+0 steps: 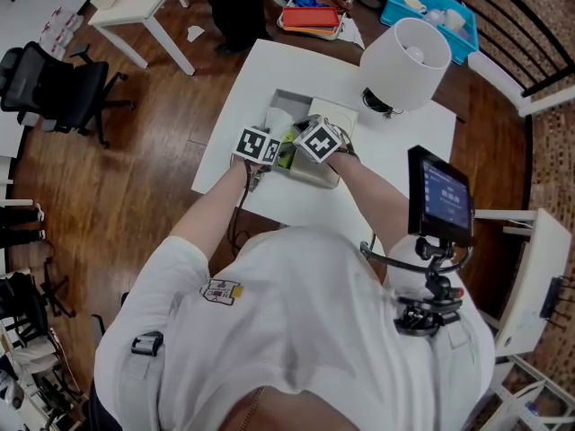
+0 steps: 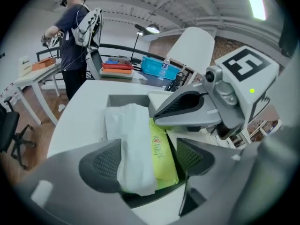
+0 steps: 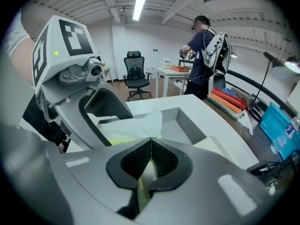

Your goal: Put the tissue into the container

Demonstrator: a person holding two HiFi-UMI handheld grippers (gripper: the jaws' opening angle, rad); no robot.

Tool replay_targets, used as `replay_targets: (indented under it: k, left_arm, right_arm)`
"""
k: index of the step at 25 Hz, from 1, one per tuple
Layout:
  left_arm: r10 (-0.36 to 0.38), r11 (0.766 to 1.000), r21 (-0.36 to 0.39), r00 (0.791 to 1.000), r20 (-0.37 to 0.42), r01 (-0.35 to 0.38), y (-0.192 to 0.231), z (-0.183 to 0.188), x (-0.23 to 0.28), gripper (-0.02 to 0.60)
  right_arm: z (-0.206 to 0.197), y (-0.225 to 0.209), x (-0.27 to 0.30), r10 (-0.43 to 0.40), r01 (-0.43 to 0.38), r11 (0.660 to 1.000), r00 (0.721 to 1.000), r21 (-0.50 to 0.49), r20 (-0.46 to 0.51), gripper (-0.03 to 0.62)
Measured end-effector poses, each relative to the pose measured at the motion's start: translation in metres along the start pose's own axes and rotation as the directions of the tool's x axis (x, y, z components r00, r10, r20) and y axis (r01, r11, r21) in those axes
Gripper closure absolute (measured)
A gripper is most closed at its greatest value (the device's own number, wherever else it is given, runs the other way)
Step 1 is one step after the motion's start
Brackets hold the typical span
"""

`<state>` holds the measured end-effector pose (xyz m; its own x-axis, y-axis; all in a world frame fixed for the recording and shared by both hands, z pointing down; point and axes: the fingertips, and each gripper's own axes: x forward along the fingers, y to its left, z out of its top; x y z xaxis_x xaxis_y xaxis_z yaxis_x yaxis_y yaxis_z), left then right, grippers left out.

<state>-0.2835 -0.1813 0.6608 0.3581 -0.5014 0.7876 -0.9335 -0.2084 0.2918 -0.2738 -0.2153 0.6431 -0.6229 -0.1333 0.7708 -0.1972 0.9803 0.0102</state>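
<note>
The left gripper [image 2: 147, 159] is standing spread, with the tissue [image 2: 136, 139] lying loose between its jaws. The right gripper [image 3: 150, 159], pressed together, is pinching the tissue's edge. Just ahead of and beneath both, the container [image 2: 124, 100] is sitting open on the desk [image 2: 77, 121]. Placing seems to be under way; next, the right gripper is likely needing to lower and let go.

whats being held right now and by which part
The right gripper is pinched shut on a thin edge of the yellow-green tissue pack. The left gripper stands open around the pack, not gripping it.
</note>
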Motion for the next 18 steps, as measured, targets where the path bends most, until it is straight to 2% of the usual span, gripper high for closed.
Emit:
replay_targets:
  k: [4, 8, 13, 18]
  left_arm:
    - [0.037, 0.999, 0.014, 0.997, 0.073, -0.038, 0.007, 0.004, -0.022, 0.227]
    - [0.084, 0.994, 0.059, 0.986, 0.142, -0.093, 0.008, 0.008, -0.048, 0.230]
    - [0.096, 0.990, 0.074, 0.956, 0.277, -0.120, -0.006, 0.026, -0.083, 0.302]
    - [0.054, 0.990, 0.102, 0.936, 0.348, -0.095, -0.045, 0.027, -0.087, 0.407]
  right_arm:
    - [0.000, -0.001, -0.011, -0.016, 0.015, 1.000, 0.999, 0.027, 0.029, 0.594]
    - [0.007, -0.003, -0.033, -0.045, 0.042, 0.998, 0.995, 0.040, 0.087, 0.594]
    - [0.014, -0.006, -0.072, -0.086, 0.069, 0.993, 0.980, 0.100, 0.181, 0.594]
    - [-0.003, -0.001, -0.120, -0.134, 0.097, 0.983, 0.959, 0.156, 0.250, 0.594]
